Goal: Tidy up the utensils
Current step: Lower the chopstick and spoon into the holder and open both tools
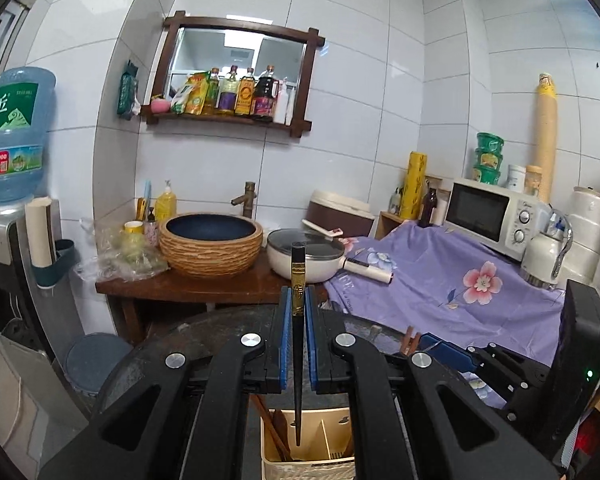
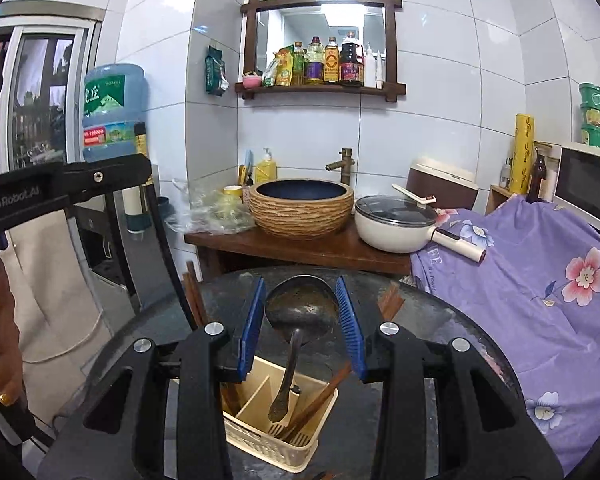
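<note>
My left gripper (image 1: 298, 296) is shut on a black chopstick (image 1: 298, 276) with a gold band. The chopstick stands upright, its thin tip pointing down over the cream utensil holder (image 1: 332, 428). My right gripper (image 2: 300, 286) is shut on the bowl of a dark metal spoon (image 2: 300, 312), whose handle hangs down over the middle compartment of the holder (image 2: 256, 444). The holder has brown wooden chopsticks (image 2: 320, 396) and forks (image 2: 288, 434) in it. In the right wrist view the left gripper (image 2: 144, 168) is at the left, higher up.
The holder stands on a round dark table (image 2: 440, 320) with loose brown chopsticks (image 2: 390, 300) on it. Behind are a wooden stand with a woven basin (image 2: 302, 208) and a white pot (image 2: 394, 224). A purple flowered cloth (image 2: 540, 280) covers the right side.
</note>
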A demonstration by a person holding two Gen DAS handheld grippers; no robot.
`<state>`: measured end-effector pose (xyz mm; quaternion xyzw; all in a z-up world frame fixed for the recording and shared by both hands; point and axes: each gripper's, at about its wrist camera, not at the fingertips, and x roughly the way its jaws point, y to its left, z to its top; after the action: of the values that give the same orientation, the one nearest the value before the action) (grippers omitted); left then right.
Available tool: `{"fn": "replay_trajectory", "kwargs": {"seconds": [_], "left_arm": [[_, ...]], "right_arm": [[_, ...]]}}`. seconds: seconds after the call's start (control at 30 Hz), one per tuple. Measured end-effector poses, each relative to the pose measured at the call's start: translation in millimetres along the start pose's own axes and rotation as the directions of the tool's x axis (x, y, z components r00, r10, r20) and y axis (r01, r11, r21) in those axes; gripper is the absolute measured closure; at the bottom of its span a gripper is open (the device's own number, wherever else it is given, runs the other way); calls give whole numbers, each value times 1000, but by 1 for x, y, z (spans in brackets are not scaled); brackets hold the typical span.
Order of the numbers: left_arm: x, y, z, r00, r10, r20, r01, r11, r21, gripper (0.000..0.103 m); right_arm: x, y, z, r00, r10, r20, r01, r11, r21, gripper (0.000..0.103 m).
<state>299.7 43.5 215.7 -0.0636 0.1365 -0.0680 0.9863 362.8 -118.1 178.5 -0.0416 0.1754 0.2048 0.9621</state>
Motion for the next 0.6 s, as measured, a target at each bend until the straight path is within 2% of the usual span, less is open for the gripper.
{"fn": "replay_trajectory", "kwargs": {"seconds": [0.13,0.37,0.6], "left_arm": [[13,4,-12,1000,13,-18,-13,1000,-22,97],[29,0,-45,996,12,-91,-11,1000,10,97],[52,10,-82,980,4,-201,-6,1000,-11,97]], "right_arm": [[14,-1,-19,999,-8,-40,8,1000,4,66],[31,-3,-52,994,10,-108,-8,1000,23,66],[41,6,-81,990,6,-139,-10,1000,-22,66]]}}
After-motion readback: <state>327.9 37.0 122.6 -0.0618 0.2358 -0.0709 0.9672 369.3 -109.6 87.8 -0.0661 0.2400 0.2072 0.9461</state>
